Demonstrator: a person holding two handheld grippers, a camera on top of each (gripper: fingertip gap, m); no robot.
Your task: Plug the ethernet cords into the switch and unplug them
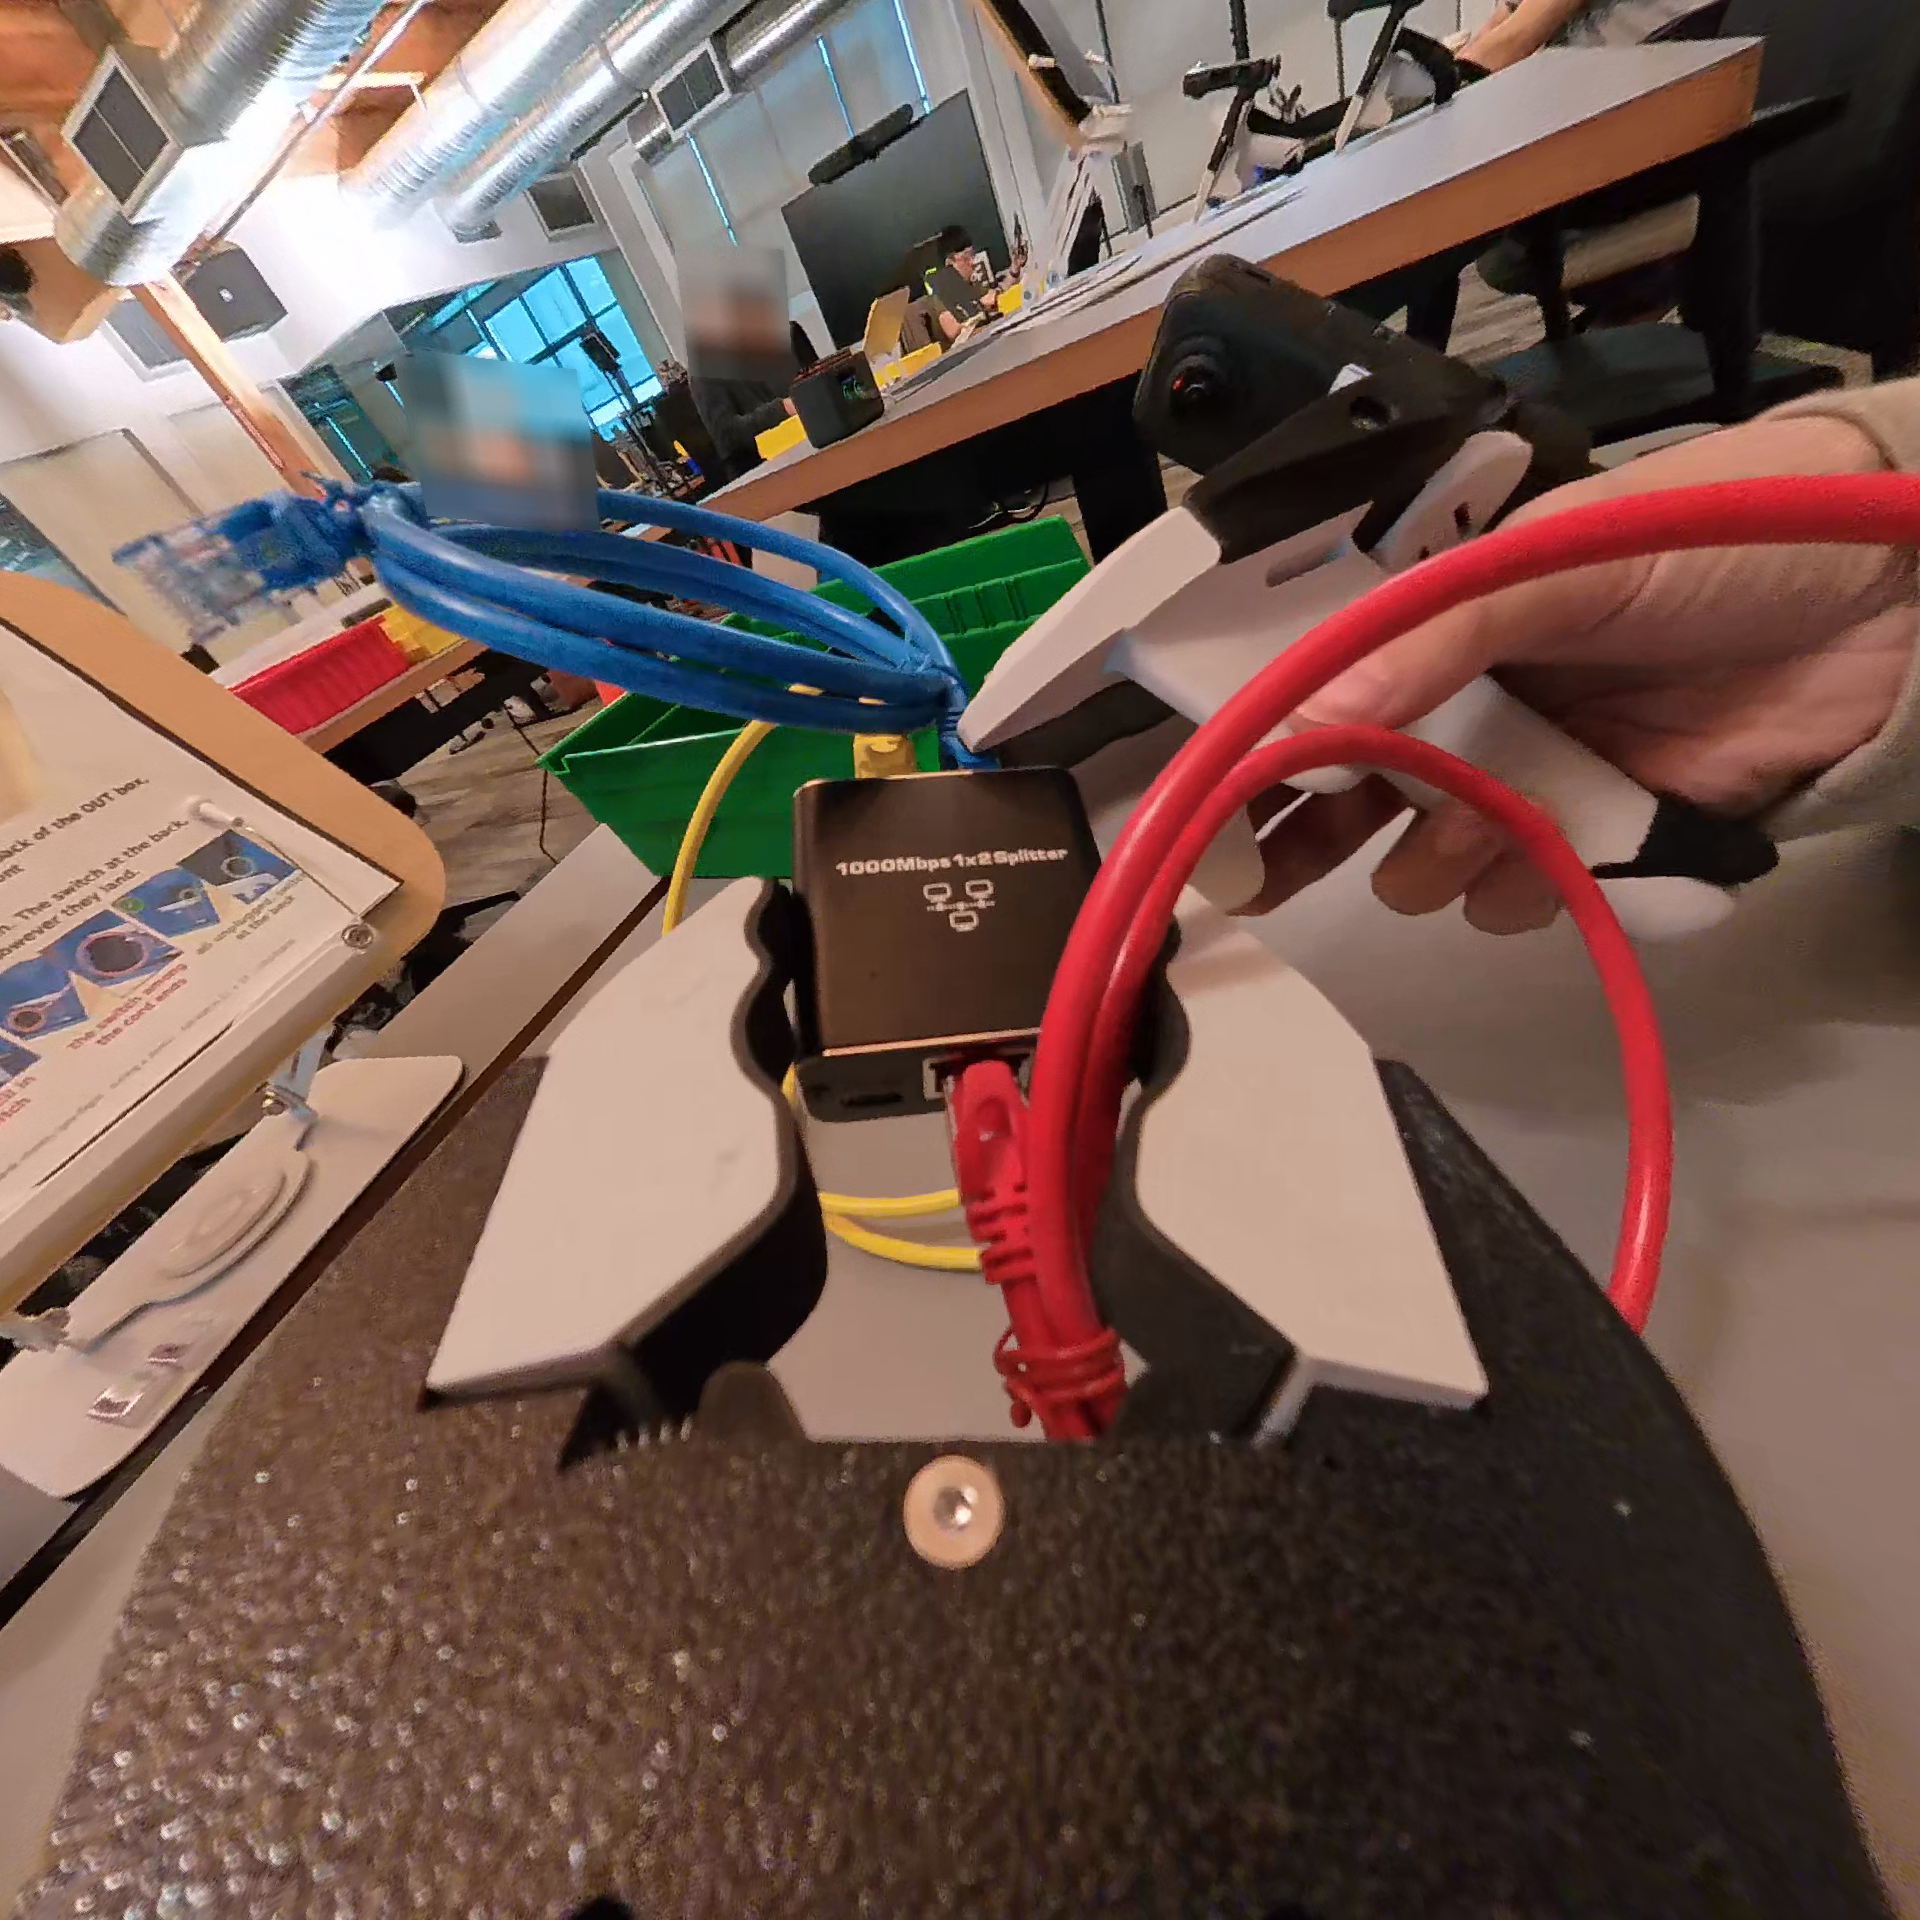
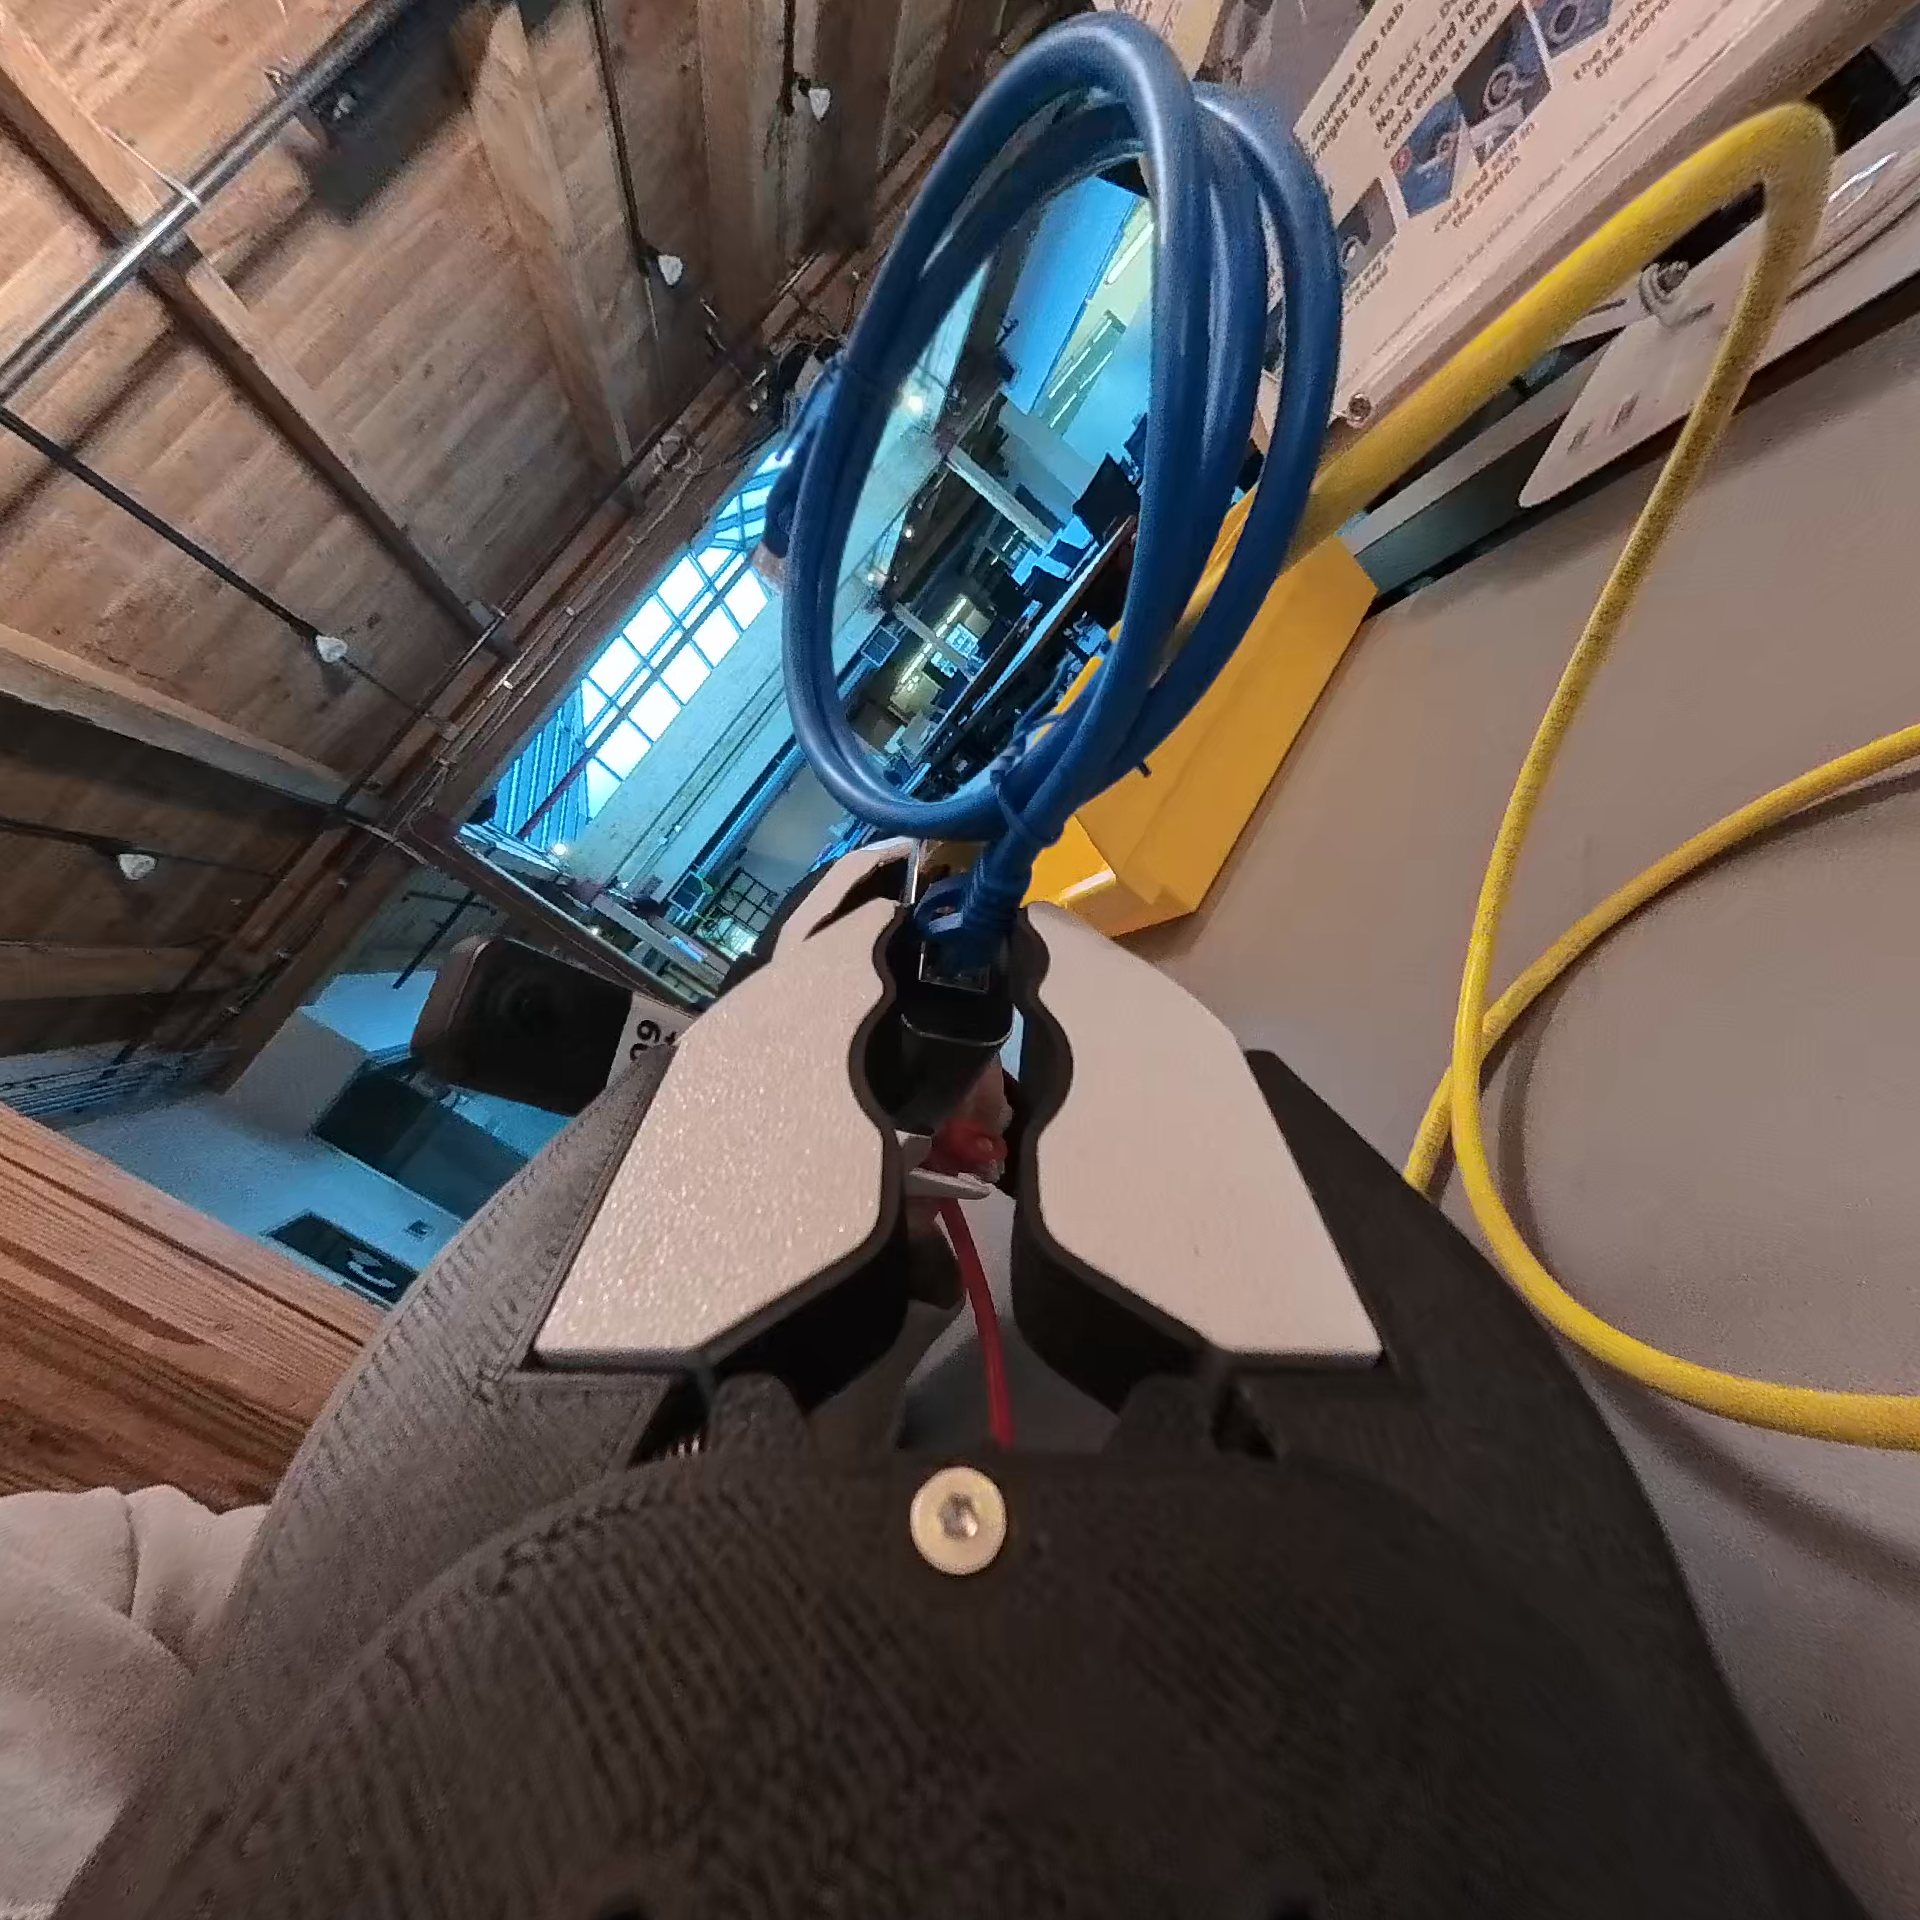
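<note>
Grey table (image 1: 1766, 1143): left hand-held gripper (image 1: 961, 966) clamps switch (image 1: 935, 914); right hand-held gripper (image 2: 951, 966) pinches blue cord (image 2: 1039, 468) plug.

Small black box-shaped switch (image 1: 940, 914) between left gripper (image 1: 961, 935) fingers, above grey tabletop (image 1: 1714, 1091). Red coiled cord (image 1: 1361, 997) plugged into near face, right side. Blue coiled cord (image 1: 665, 613) and yellow cord (image 1: 707, 810) at far end. Green plastic bin (image 1: 727, 769) behind; right gripper (image 1: 977, 727) far-right.

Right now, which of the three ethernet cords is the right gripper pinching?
The blue cord: the right gripper clamps its plug at the switch. The red cord enters the near end; the yellow cord is untouched.
</note>
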